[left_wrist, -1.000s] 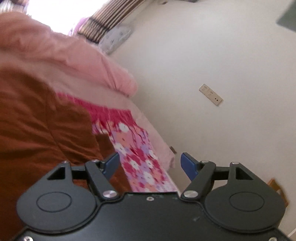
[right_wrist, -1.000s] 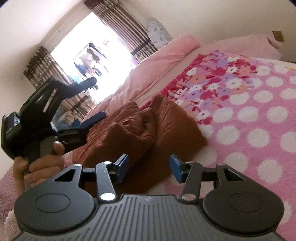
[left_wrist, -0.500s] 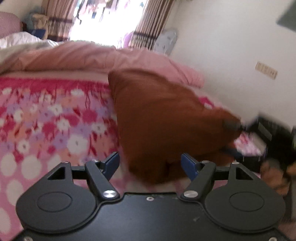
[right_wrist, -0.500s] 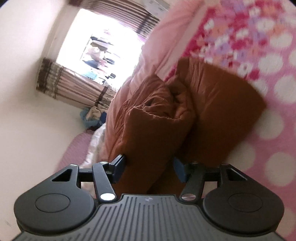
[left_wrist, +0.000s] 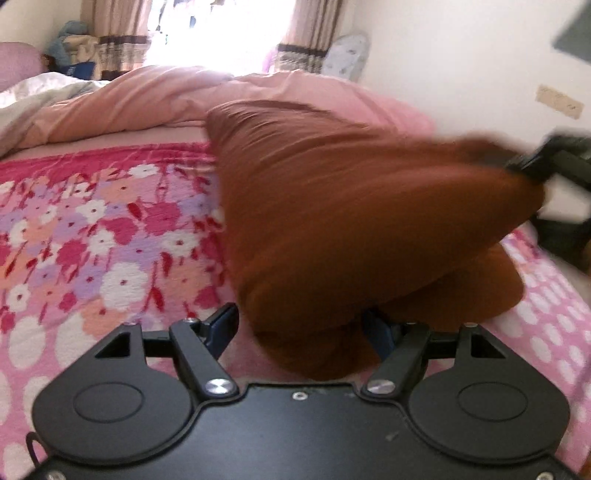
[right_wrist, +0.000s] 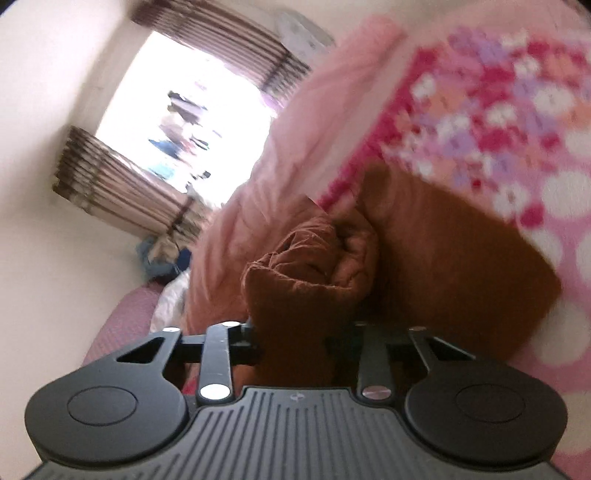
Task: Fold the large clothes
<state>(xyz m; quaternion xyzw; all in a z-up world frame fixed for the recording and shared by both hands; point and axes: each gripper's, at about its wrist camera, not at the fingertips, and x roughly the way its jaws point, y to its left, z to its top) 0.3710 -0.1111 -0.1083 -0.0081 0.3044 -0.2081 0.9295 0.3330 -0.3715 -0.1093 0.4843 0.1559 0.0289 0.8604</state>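
Observation:
A large brown garment (left_wrist: 351, 221) lies in a thick folded heap on the flowered pink bedspread (left_wrist: 92, 229). My left gripper (left_wrist: 299, 328) hangs low over its near edge, open, with the cloth lying between the blue fingers (left_wrist: 223, 325) and a gap on the left side. My right gripper (right_wrist: 295, 336) has its jaws closing on a bunched fold of the brown garment (right_wrist: 443, 258), which fills the space between them. In the left wrist view that right gripper (left_wrist: 535, 166) holds a corner of the cloth raised at the far right.
A rumpled pink duvet (left_wrist: 147, 99) lies across the far side of the bed, below a bright window with striped curtains (left_wrist: 303, 33). A cream wall with a socket plate (left_wrist: 559, 101) runs along the right. Clothes are piled in the far left corner (left_wrist: 70, 44).
The left view swung from the wall onto the bed and sank toward the garment's near edge. The right jaws narrowed onto the bunched fold, whose corner now stands lifted.

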